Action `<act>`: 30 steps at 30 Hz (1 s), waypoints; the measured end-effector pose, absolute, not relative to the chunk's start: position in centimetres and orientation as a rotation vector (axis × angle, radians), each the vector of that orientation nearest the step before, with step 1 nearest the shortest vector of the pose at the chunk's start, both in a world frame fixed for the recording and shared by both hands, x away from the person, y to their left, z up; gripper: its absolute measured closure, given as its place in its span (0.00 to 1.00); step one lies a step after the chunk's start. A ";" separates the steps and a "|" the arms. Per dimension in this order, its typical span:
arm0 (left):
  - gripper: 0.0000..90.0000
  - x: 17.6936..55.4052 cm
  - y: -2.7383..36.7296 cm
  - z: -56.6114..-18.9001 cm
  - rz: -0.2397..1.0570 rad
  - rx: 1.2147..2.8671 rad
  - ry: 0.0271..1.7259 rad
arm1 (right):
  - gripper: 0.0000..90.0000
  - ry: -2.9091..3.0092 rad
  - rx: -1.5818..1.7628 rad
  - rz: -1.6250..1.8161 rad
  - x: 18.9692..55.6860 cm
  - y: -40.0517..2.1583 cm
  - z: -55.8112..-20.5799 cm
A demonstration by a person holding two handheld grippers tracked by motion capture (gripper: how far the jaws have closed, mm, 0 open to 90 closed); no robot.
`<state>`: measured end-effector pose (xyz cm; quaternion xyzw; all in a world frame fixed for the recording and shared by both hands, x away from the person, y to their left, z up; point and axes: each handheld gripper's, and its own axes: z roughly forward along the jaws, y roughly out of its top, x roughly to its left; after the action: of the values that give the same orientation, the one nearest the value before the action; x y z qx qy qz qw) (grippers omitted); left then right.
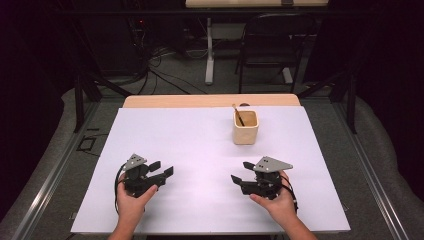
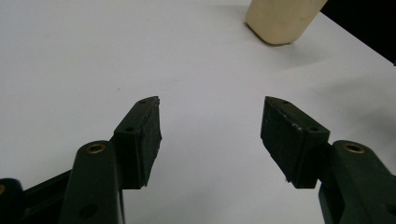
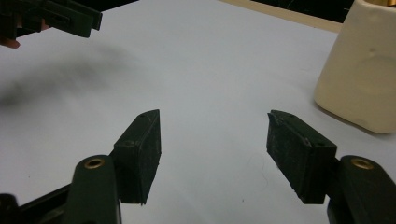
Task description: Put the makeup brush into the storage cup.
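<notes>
The cream cup (image 1: 245,127) stands upright near the far edge of the white worktop (image 1: 190,145), toward its right side. A thin brown stick (image 1: 237,114), possibly a stirrer, leans inside it. The cup looks matte and smooth, square-sided with rounded corners. Both grippers sit near the front edge with their jaws wide and empty. The right gripper (image 1: 239,171) is nearer, with the cup ahead of it. The left gripper (image 1: 162,167) is well apart.
</notes>
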<state>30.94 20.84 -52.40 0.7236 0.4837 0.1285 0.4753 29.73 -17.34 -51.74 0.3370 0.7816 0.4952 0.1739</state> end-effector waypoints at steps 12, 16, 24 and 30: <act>0.42 31.0 20.8 -52.5 0.312 1.777 1.183 | 0.40 2.225 0.971 1.408 29.8 -17.2 -52.8; 0.42 31.0 20.8 -52.5 0.311 1.777 1.184 | 0.40 2.228 0.975 1.406 29.8 -17.2 -53.0; 0.42 30.9 20.9 -52.4 0.310 1.778 1.185 | 0.40 2.225 0.982 1.404 29.9 -17.4 -53.5; 0.42 31.0 20.8 -52.5 0.313 1.775 1.185 | 0.41 2.226 0.971 1.404 29.9 -17.2 -53.7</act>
<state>30.96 20.83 -52.46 0.7253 0.4840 0.1279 0.4726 29.87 -17.21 -53.75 0.3411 0.7824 0.4934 0.1675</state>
